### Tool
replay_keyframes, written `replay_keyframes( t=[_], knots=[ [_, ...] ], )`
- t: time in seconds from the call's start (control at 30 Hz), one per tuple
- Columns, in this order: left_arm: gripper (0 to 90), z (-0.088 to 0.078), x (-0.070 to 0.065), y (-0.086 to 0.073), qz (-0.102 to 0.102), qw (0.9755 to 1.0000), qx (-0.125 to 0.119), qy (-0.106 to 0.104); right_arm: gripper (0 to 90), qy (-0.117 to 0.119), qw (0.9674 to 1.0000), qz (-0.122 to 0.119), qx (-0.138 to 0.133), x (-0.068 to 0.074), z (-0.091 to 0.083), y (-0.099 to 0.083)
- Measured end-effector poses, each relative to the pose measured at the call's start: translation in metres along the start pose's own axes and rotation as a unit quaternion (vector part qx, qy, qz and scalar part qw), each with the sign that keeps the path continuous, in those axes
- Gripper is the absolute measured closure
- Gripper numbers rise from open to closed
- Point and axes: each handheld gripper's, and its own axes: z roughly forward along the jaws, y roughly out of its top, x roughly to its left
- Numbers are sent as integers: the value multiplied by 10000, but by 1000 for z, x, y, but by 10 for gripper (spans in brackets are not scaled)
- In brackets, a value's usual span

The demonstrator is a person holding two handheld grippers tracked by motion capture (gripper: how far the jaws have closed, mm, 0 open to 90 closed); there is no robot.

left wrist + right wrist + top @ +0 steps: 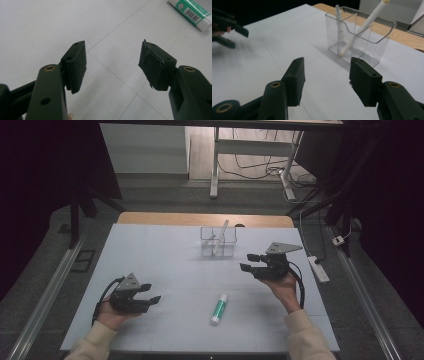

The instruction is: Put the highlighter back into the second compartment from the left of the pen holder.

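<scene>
Both grippers are held above a white table point(150, 250) with nothing between their jaws. The left gripper point(150, 295) is spread wide near the near-left corner, and only bare tabletop is seen between its pads point(77, 65) in the left gripper view. The right gripper point(252, 262) is likewise spread and empty, held toward the right edge and pointed at a clear holder point(218, 241) that stands near the middle of the far edge. In the right gripper view the holder point(359, 35) is seen to be divided into compartments, with a white pen point(362, 27) leaned in the nearer one and a second slim item, too faint to name, upright in the farther one. A green-and-white tube point(219, 308) lies flat near the middle of the near edge, between the two hands and well apart from both; its end is caught at the top-right corner of the left gripper view point(191, 12). If the tube is meant for the holder, several things could go wrong. Being round, it could be rolled away by a jaw that is brought down off-centre. If it is pinched near one end, it could swing and slip out during the lift. The light holder could be tipped or pushed off the far edge by a careless approach, and the leaning pen could be knocked out.
</scene>
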Motion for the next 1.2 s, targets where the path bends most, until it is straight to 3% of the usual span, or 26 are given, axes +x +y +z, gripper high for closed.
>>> replay_keyframes(
  t=[0.27,0.57,1.0,1.2],
  knots=[
    [383,-1,0,-1,-17,10000,2,21,431,301,9989,-287,211,12,1,-3],
    [383,0,1,-4,-26,10000,24,26,418,520,9963,-444,512,19,5,-10],
    [382,0,-2,-2,31,10000,41,20,415,328,9970,-284,634,29,-12,-34],
    [381,1,-2,-2,44,10000,56,15,417,156,9983,-177,540,31,-20,-44]
  ],
)
